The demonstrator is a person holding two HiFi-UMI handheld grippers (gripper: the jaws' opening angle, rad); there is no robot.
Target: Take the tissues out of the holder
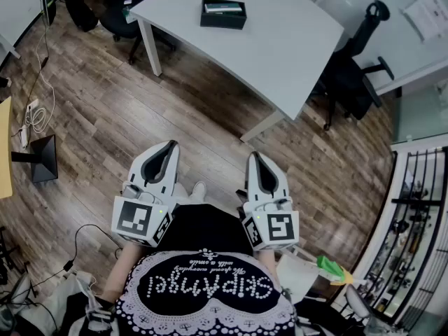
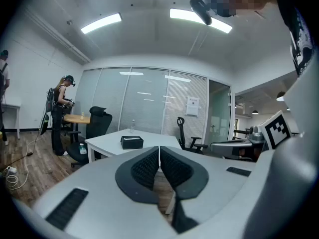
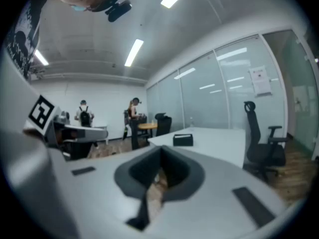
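The tissue holder [image 1: 223,13], a low black rectangular box, sits on the white desk [image 1: 280,40] at the upper centre of the head view, close to the desk's far edge. Its long axis runs left to right across the frame, tilted slightly down toward the right. The open top faces up. A pale strip of tissues [image 1: 221,7] lies along that axis inside the opening.

The left gripper [image 1: 170,147] and right gripper [image 1: 253,157] are at the lower centre of the head view, side by side over the wood floor [image 1: 105,110]. Both point up the frame toward the desk and are well apart from the holder.

In the left gripper view the fingers [image 2: 147,166] are pressed together along their full length with nothing between them. In the right gripper view the fingers [image 3: 177,169] meet at the tips, and only floor shows through the gap beneath, so nothing is held.

Only the head view shows the holder's top and the tissues. Both gripper views show the holder from the side, as a dark block on the desk surface beyond the fingertips. Only the left gripper view shows a person [image 2: 62,108] standing at a round wooden table. Only the right gripper view shows two persons [image 3: 83,114] in the background.
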